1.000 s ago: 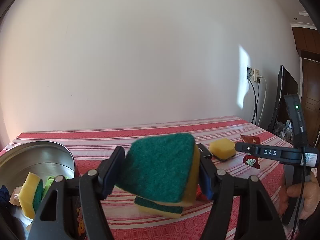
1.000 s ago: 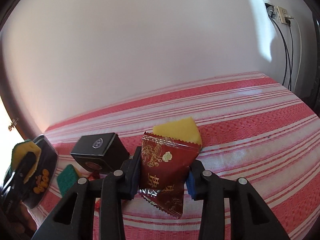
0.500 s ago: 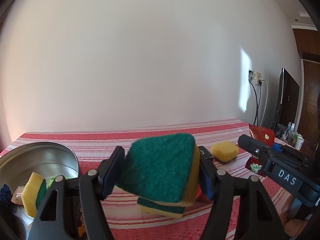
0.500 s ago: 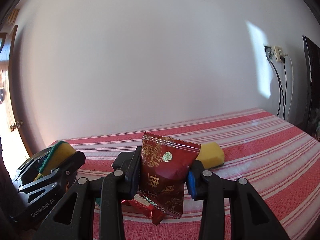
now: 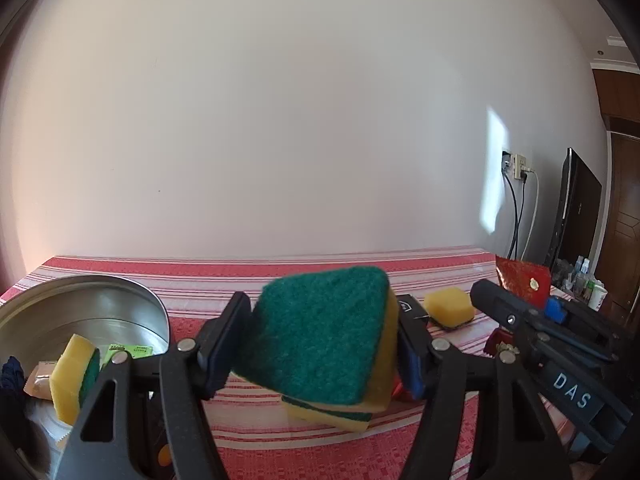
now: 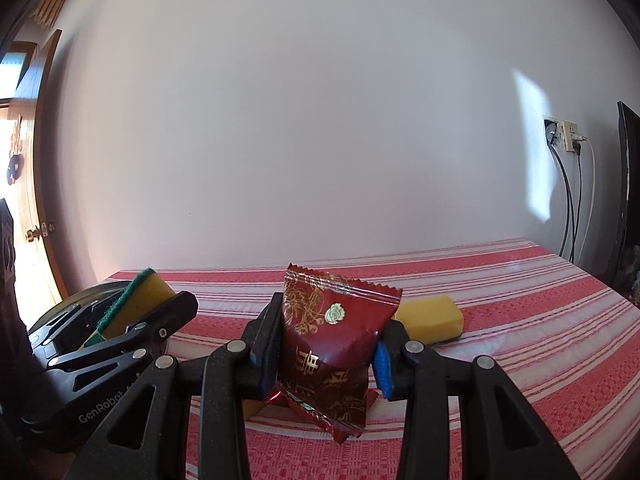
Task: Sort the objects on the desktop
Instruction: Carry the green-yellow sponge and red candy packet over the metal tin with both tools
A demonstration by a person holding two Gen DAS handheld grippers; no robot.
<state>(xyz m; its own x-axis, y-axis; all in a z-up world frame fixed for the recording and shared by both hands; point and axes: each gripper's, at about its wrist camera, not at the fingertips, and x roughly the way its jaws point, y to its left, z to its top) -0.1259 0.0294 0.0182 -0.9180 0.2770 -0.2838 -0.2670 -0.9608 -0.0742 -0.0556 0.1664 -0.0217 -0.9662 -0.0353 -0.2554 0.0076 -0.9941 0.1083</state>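
Striped tablecloth (image 5: 240, 280); metal bowl (image 5: 80, 312) holds sponge (image 5: 74, 376).

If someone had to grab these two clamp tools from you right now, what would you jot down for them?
Left gripper: shut on a green-and-yellow sponge, held above the table.
Right gripper: shut on a red snack packet, also lifted.
Metal bowl at left already holds a sponge and some small packets.
Still on the striped cloth: a second sponge under the left gripper, a yellow sponge farther back, a black box, another red packet.
Left to do: drop off both held items, then sort the rest.
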